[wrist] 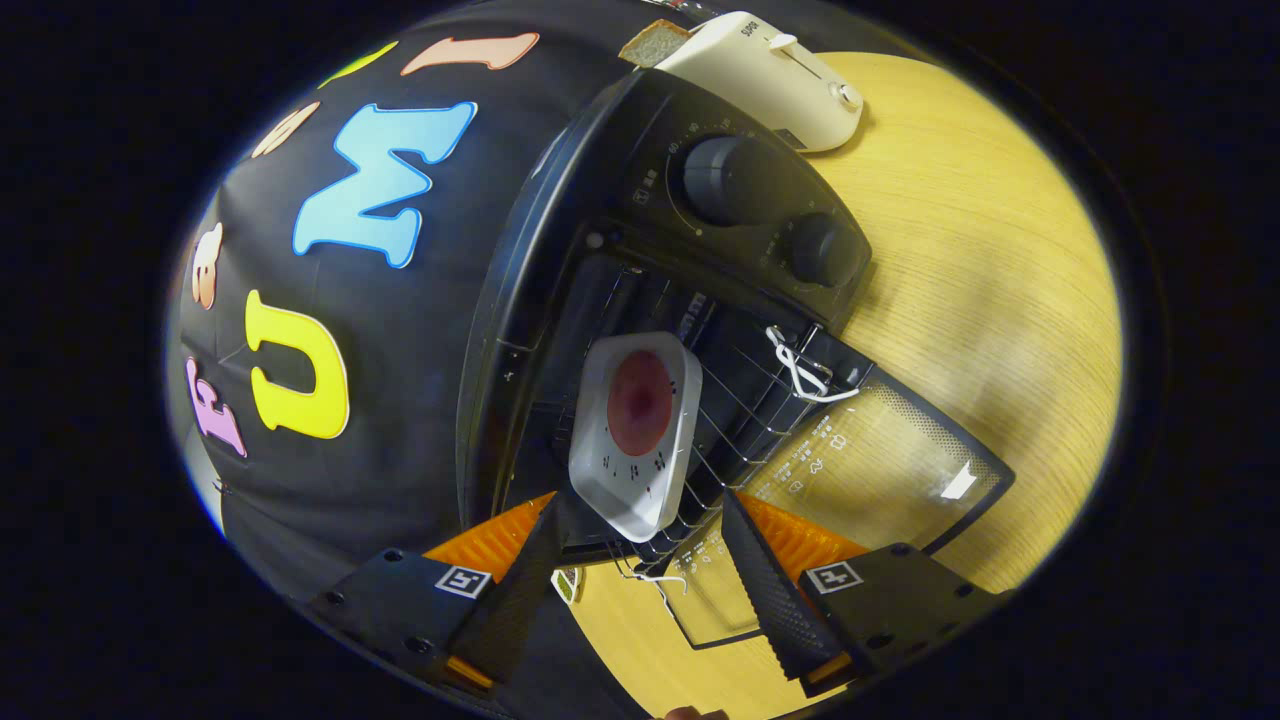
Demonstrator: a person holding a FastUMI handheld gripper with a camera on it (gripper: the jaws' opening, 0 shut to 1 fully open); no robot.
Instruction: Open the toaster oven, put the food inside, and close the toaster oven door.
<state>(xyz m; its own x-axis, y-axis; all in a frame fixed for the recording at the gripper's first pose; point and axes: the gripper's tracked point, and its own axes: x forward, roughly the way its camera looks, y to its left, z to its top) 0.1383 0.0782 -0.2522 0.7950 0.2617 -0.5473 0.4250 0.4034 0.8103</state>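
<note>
Your gripper [640, 575] hangs with jaws released just short of the white tray of food [634, 432], which rests on the wire rack [735, 420] inside the toaster oven [560, 300]; its glass door [870, 470] lies open on the bench [1000, 300], waiting to be closed.

Matt black toaster oven [560, 250] with glass door [880, 470] and wire metal rack [740, 420]. Glossy white plate [632, 440]. Smooth pale wood-grain table [1000, 300].

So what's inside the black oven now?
Inside the toaster oven, a white plate with a round reddish food sits on the wire rack. The plate hides the rack beneath it. The gripper is open, its fingers apart just before the plate.
</note>
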